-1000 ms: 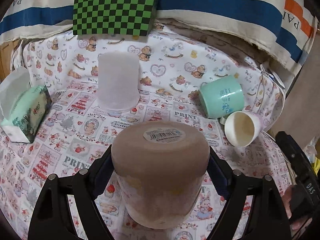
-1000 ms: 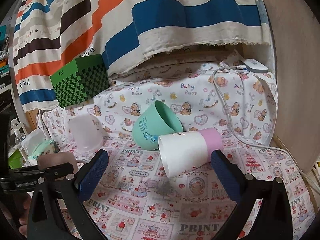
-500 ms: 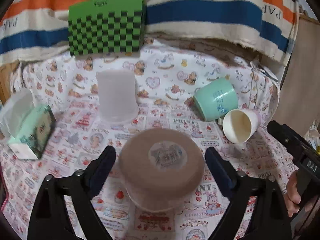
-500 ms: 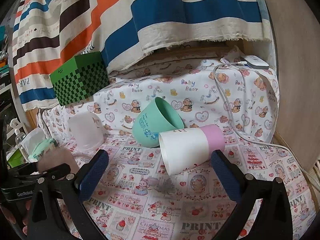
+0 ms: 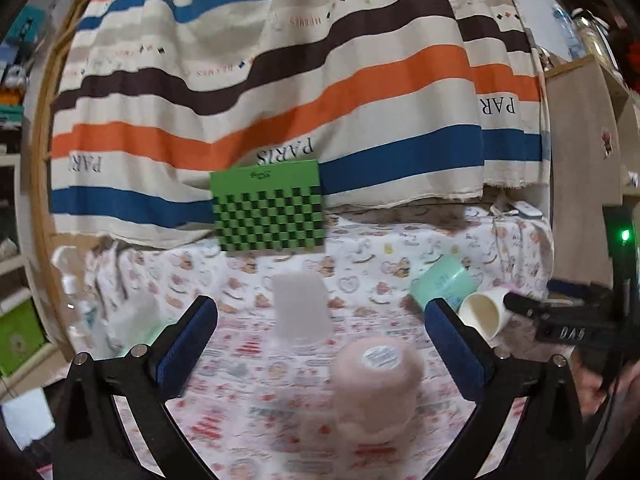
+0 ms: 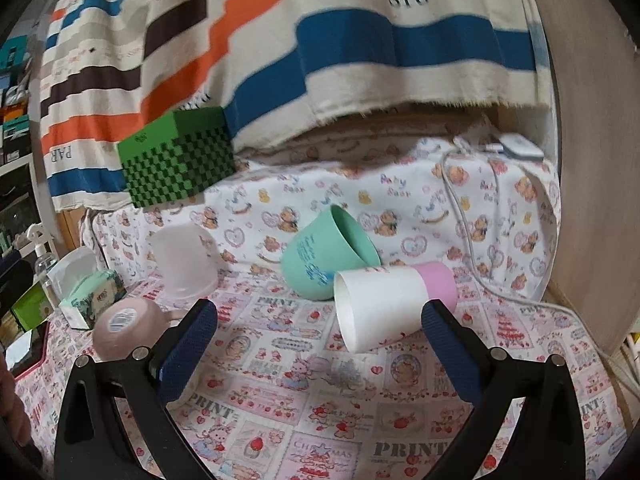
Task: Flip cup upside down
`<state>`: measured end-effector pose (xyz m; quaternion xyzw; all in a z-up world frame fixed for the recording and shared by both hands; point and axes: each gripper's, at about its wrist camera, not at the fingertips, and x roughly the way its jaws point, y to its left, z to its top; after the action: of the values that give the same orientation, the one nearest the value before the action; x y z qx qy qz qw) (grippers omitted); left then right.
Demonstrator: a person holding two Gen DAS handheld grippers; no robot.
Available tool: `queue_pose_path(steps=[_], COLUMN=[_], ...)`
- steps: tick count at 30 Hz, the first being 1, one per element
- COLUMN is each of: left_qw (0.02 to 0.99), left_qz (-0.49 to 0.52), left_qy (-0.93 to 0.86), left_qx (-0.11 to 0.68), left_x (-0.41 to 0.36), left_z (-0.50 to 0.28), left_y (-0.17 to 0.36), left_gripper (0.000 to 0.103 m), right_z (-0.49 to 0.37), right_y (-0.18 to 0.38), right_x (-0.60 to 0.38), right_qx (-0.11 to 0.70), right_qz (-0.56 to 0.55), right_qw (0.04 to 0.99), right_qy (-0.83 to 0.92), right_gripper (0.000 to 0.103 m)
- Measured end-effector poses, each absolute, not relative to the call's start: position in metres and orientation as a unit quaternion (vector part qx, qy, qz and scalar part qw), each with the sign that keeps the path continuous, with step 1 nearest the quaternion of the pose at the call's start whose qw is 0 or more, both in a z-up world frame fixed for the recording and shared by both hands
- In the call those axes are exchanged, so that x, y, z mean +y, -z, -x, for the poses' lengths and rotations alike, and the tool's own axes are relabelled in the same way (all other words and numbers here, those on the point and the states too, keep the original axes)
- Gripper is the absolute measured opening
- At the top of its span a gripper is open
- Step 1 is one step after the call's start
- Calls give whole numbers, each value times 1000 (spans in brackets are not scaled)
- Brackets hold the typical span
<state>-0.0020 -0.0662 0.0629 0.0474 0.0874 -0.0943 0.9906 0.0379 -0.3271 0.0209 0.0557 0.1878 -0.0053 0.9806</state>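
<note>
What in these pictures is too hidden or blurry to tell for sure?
- Pink cup, left wrist view: motion blur smears its barcode label and hides any pattern on its wall.
- Mint cup, right wrist view: its blue print is too small to read.
- White and pink cup, right wrist view: its base faces away.

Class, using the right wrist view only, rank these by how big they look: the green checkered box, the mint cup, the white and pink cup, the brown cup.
1. White and pink cup, nearest the camera
2. Green checkered box, about alike, so unsure
3. Mint cup
4. Brown cup
</note>
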Motion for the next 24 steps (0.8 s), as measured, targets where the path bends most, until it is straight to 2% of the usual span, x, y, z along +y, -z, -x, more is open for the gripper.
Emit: queue_pose_path(steps=[8, 15, 24], left_qw=[991, 989, 986], left_qz=[-24, -32, 6], left_qy=[81, 73, 40], left_qx=[106, 122, 160], left_x=[-28, -27, -14], left_z=[8, 10, 1], left_y=[-34, -7, 0], left_gripper=[103, 103, 103], right_z=[-26, -22, -18], right_y=[-21, -15, -12], right_x=[-299, -288, -280], right_qx=[165, 154, 145], right_qz=[-12, -5, 16], right_qw=[986, 987, 988], right_qy=[-32, -52, -53], right_gripper=[103, 103, 103])
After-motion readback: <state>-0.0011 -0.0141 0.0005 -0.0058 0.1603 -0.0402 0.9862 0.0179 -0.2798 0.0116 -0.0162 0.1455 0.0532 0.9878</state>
